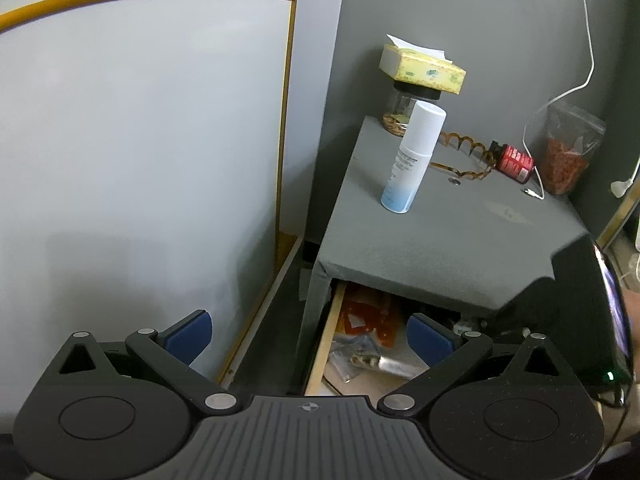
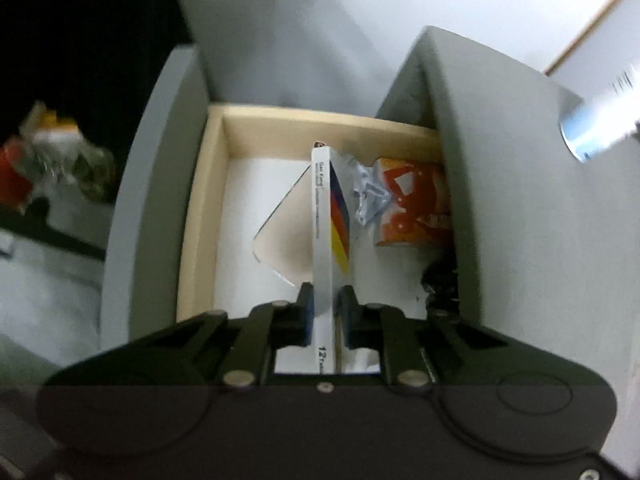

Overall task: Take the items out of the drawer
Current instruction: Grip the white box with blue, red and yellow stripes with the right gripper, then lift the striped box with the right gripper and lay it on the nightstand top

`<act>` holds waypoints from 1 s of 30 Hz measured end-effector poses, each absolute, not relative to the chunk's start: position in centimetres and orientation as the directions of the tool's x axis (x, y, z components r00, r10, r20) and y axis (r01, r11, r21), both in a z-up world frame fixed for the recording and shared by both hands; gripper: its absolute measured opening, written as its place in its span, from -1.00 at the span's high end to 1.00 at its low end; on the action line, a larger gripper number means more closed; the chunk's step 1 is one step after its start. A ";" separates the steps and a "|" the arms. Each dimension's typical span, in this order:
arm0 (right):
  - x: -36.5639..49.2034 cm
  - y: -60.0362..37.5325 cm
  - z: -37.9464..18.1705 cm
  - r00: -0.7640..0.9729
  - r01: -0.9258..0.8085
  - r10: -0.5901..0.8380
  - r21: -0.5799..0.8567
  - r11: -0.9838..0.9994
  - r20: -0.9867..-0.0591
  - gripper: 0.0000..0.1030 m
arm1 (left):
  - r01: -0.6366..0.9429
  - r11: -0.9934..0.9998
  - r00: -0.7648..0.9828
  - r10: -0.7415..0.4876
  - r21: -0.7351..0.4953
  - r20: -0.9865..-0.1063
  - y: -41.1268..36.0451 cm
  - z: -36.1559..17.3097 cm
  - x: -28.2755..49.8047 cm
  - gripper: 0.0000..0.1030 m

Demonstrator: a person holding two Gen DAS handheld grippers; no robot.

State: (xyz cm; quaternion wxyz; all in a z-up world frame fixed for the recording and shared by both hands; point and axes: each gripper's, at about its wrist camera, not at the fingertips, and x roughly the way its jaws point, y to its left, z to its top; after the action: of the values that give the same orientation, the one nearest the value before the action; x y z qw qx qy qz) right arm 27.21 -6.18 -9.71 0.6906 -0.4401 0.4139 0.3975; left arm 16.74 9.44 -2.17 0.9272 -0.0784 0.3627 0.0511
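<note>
the right gripper (image 2: 325, 304) points steeply down into the open drawer (image 2: 200, 208), and its fingers (image 2: 305, 312) are closed on a thin white box (image 2: 322, 240) that stands on edge between them. the box runs straight ahead from the fingers toward the far wall of the drawer; its narrow face shows small print, and a black, red and yellow stripe pattern shows on the side turned to the right finger. left of the box and ahead of the left finger, a beige rounded card (image 2: 286, 236) lies flat on the white drawer floor. right of the box lie a crumpled clear plastic bag (image 2: 370, 194) and, just beyond it, an orange packet (image 2: 416, 208). something dark sits near the right finger at the drawer's edge; i cannot tell what it is.

the left gripper (image 1: 308, 338) hangs outside the drawer with its fingers (image 1: 192, 336) spread wide and nothing between them. well ahead of them, on the grey tabletop (image 1: 460, 236), a white bottle (image 1: 412, 156) stands upright. beyond it a yellow tissue box (image 1: 424, 68) rests on a jar (image 1: 408, 110), with a brown hair band (image 1: 468, 156), a small red bottle (image 1: 514, 162) lying on its side, a bag of red bits (image 1: 568, 152) and a white cable (image 1: 536, 128) off to the right. below the tabletop, near the right finger, the drawer's clutter shows.
</note>
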 end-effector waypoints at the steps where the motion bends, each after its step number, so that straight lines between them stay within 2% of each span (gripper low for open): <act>1: 27.6 -5.9 -9.9 0.335 -0.913 0.178 -0.273 0.304 -0.925 0.79 | -0.149 0.983 0.730 0.039 -0.104 -0.682 9.3 -2.2 16.8 -1.00; 5: 27.1 -4.7 -11.3 0.380 -0.906 0.119 -0.344 0.248 -0.917 0.72 | -0.136 0.987 0.731 0.044 -0.083 -0.681 8.8 -2.3 16.8 -1.00; 7: 26.7 -4.2 -12.1 0.422 -0.890 0.085 -0.395 0.228 -0.903 0.79 | -0.135 0.987 0.732 0.042 -0.084 -0.680 8.8 -2.2 16.8 -1.00; 11: 25.9 -5.1 -9.3 0.395 -0.889 0.157 -0.333 0.314 -0.905 0.81 | -0.159 0.984 0.736 0.066 -0.077 -0.674 9.2 -2.2 16.8 -1.00; 13: 25.4 -6.5 -6.7 0.364 -0.884 0.235 -0.254 0.392 -0.901 0.81 | -0.163 0.985 0.742 0.086 -0.055 -0.665 9.1 -2.1 16.7 -1.00; 15: 25.1 -9.1 -2.8 0.307 -0.859 0.389 -0.077 0.506 -0.869 0.81 | -0.161 0.985 0.748 0.086 -0.055 -0.659 9.1 -2.0 16.5 -1.00; 18: 25.6 -13.7 1.9 0.294 -0.767 0.604 0.194 0.611 -0.741 0.81 | -0.161 0.985 0.748 0.084 -0.058 -0.658 9.1 -2.0 16.5 -1.00; 20: 26.6 -16.2 3.5 0.337 -0.684 0.675 0.321 0.654 -0.656 0.82 | -0.157 0.986 0.749 0.079 -0.059 -0.658 8.9 -2.0 16.5 -1.00; 21: 27.7 -17.9 4.0 0.396 -0.606 0.692 0.395 0.691 -0.604 0.82 | -0.153 0.986 0.749 0.076 -0.060 -0.658 8.8 -2.0 16.6 -1.00; 23: 30.2 -20.1 3.4 0.481 -0.451 0.667 0.491 0.745 -0.569 0.82 | -0.143 0.988 0.750 0.073 -0.054 -0.657 8.5 -2.0 16.6 -1.00; 25: 32.9 -21.5 1.9 0.522 -0.286 0.624 0.570 0.770 -0.581 0.81 | -0.135 0.990 0.750 0.072 -0.046 -0.657 8.2 -2.0 16.6 -1.00; 30: 37.5 -23.0 -2.0 0.538 -0.072 0.614 0.695 0.715 -0.577 0.80 | -0.135 0.990 0.742 0.079 -0.033 -0.666 8.0 -2.3 16.7 -1.00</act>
State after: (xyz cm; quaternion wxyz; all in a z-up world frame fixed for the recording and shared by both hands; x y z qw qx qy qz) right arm 37.47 -22.99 -2.01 0.8190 0.3137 0.4324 0.2095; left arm 16.66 8.01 -2.27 0.9324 -0.0397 0.3546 0.0573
